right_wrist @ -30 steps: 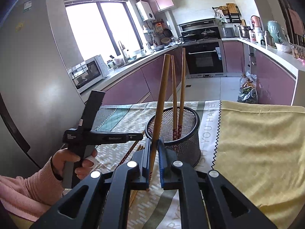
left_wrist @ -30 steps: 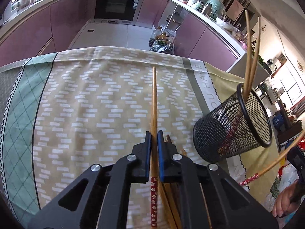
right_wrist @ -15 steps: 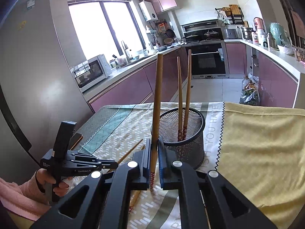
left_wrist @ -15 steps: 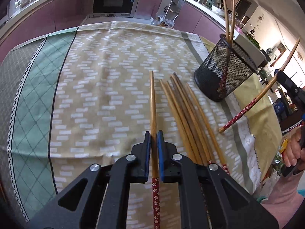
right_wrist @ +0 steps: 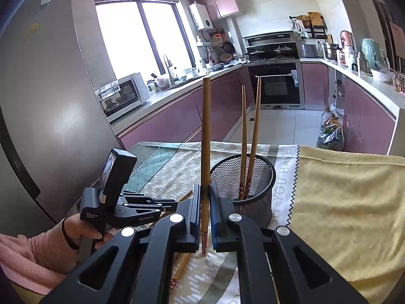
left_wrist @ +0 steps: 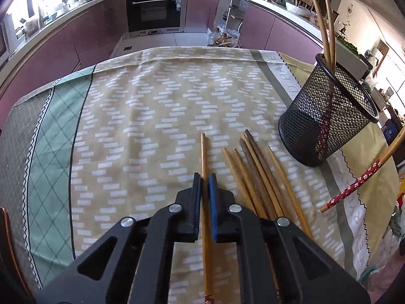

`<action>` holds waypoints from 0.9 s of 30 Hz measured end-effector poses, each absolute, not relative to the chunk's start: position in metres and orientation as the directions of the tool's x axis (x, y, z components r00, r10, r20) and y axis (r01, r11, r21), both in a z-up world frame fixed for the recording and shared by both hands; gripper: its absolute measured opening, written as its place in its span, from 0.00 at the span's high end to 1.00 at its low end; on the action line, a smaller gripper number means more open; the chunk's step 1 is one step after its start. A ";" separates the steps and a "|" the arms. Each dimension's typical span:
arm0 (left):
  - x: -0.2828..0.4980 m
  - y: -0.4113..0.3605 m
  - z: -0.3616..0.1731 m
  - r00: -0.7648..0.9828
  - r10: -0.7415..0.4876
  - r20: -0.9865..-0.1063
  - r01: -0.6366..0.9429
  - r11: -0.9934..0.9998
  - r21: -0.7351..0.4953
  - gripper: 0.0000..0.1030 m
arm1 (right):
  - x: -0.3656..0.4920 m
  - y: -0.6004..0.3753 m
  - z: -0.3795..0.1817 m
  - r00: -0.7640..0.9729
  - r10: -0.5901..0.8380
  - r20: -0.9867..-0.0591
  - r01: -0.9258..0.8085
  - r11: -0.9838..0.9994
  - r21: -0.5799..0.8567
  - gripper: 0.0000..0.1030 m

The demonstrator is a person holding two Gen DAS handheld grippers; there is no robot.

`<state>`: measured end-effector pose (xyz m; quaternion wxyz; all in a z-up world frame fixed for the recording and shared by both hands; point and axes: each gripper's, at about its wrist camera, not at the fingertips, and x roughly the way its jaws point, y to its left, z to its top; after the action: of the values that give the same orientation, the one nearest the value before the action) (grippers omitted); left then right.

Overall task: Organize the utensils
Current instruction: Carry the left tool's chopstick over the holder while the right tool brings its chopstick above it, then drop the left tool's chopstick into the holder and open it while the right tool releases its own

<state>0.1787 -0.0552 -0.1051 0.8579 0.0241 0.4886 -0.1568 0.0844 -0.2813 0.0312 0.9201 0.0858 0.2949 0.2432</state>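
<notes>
Loading chopsticks into mesh holder [right_wrist: 243, 177]: right gripper [right_wrist: 205, 212] clamped on upright chopstick [right_wrist: 205, 136], holder at one o'clock; next, lift over rim, release. Left gripper [left_wrist: 205, 202] clamped on another chopstick [left_wrist: 204, 157].

A patterned beige tablecloth [left_wrist: 157, 116] with white dashes and a green lattice band covers the table; a plain yellow cloth [right_wrist: 349, 202] lies over its right part. Behind, mauve glossy cabinets [right_wrist: 164, 124] run beneath the counter. A black built-in oven [right_wrist: 274, 86] sits at the far end, a white microwave [right_wrist: 121, 96] by the bright window [right_wrist: 136, 40]. A tall grey refrigerator [right_wrist: 48, 101] stands left.
</notes>
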 end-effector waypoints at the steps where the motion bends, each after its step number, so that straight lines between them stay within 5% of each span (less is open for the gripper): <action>1: 0.178 -0.055 -0.104 0.475 -0.249 -0.844 0.289 0.950 -0.118 0.93 | 0.084 -0.282 0.034 0.711 0.497 -0.497 -0.398 0.868 0.297 0.94; 15: 0.127 -0.034 0.035 0.573 -0.555 -0.603 0.487 0.822 -0.294 0.93 | 0.087 -0.298 0.079 0.766 0.488 -0.419 -0.414 0.872 0.261 0.94; 27: 0.137 -0.063 0.121 0.631 -0.640 -0.438 0.554 0.767 -0.323 0.94 | 0.097 -0.307 0.110 0.806 0.466 -0.365 -0.408 0.884 0.228 0.94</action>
<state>0.1370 -0.0630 0.1215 0.8997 -0.0792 0.2725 -0.3317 0.0969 -0.3070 0.1096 0.9477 0.0693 0.2093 0.2308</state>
